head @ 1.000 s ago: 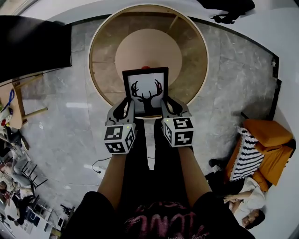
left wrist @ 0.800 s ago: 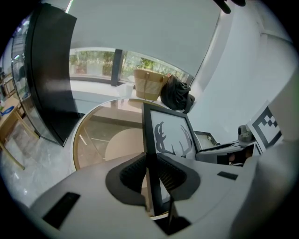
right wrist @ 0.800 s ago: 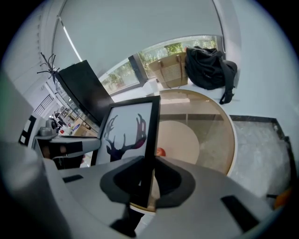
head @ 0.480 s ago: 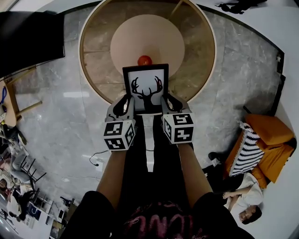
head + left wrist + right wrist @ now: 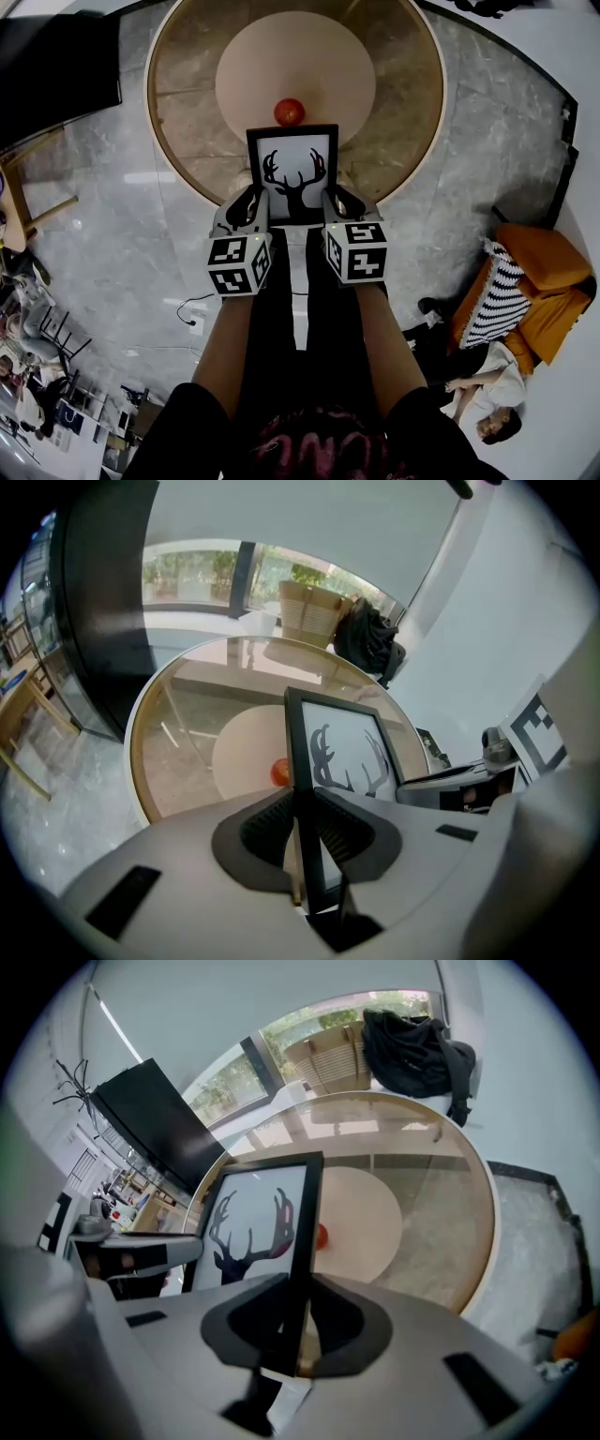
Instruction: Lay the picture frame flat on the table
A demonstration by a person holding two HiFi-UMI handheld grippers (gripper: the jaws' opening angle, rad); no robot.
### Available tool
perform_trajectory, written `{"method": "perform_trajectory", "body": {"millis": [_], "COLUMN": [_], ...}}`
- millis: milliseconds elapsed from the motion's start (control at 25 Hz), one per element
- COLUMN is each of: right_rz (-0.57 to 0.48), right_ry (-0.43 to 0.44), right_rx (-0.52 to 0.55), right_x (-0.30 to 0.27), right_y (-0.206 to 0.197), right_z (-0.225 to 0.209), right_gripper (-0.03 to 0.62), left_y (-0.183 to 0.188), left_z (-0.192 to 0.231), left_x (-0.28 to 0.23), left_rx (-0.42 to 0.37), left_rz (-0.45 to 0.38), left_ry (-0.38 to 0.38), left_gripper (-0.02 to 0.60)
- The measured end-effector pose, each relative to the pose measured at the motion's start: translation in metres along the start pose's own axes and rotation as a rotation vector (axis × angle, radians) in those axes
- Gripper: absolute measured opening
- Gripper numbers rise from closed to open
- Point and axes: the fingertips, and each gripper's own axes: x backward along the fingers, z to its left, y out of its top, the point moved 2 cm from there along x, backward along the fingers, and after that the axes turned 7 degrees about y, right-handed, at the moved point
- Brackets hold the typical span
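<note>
Left tongs and right tongs — two — clamp one picture frame.

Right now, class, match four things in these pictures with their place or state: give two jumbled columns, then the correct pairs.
Column one
1 picture frame
2 red round object
3 left hand-held gripper
4 orange armchair

Column two
A on the floor, far right
B clamped by its two side edges
C shut on the frame's left edge
D on the round table, beyond the frame

Pairs: 1-B, 2-D, 3-C, 4-A
</note>
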Motion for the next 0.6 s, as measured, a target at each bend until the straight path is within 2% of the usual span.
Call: {"method": "perform_trajectory", "body": {"millis": [600], "right_rz": [0.043], "right_ry": [0.001], "right_rx": [-0.007], "right_x": [-0.016], "right_y": [-0.013], "right_z": [-0.007], "right_gripper": [0.083], "left_y": [-0.018], "left_z": [0.004], "left_x": [-0.018], "left_rx": [0.015], "left_rz": [0.061], "left_ry": [0.013], "left_gripper": [0.074]}}
